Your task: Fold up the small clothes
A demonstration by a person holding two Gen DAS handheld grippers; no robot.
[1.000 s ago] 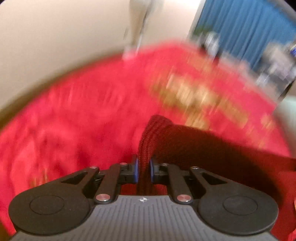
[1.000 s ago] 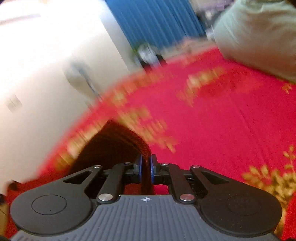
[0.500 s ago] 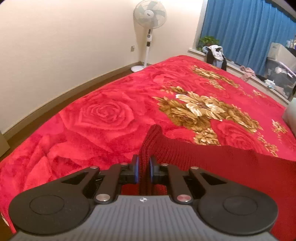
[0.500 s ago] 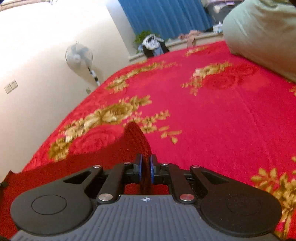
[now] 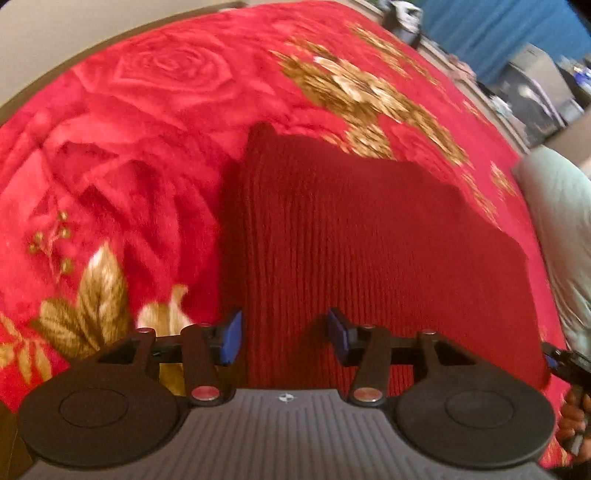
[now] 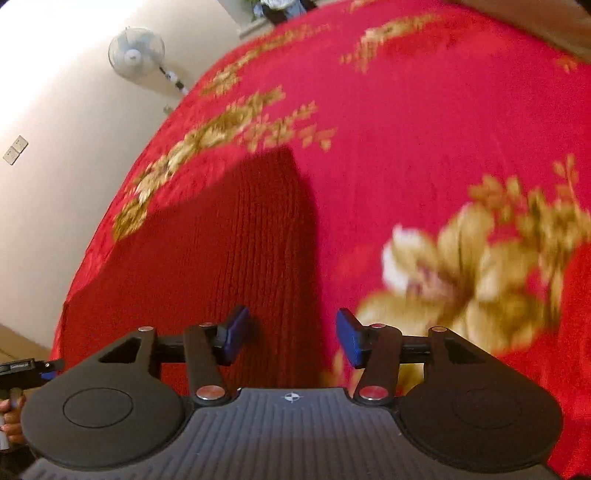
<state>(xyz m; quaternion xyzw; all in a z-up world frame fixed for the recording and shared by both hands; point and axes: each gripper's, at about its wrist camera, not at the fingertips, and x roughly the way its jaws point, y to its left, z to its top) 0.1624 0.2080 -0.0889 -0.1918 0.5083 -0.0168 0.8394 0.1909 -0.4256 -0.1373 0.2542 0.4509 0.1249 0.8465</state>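
Observation:
A dark red ribbed knit garment [image 5: 369,236] lies flat on the red floral blanket [image 5: 140,122]; it also shows in the right wrist view [image 6: 229,251]. My left gripper [image 5: 286,338] is open, its blue pads above the garment's left near edge. My right gripper [image 6: 291,338] is open above the garment's right near edge, with the blanket [image 6: 424,122] beyond. Neither holds anything. The right gripper's tip [image 5: 565,363] shows at the far right of the left view.
A pale green pillow [image 5: 561,221] lies at the bed's right side. A standing fan [image 6: 138,53] stands by the cream wall. Blue curtains [image 5: 491,26] and clutter are at the far end of the room.
Both grippers have opened and let go of the garment, which now lies flat on the blanket. Both have tilted down toward the bed.

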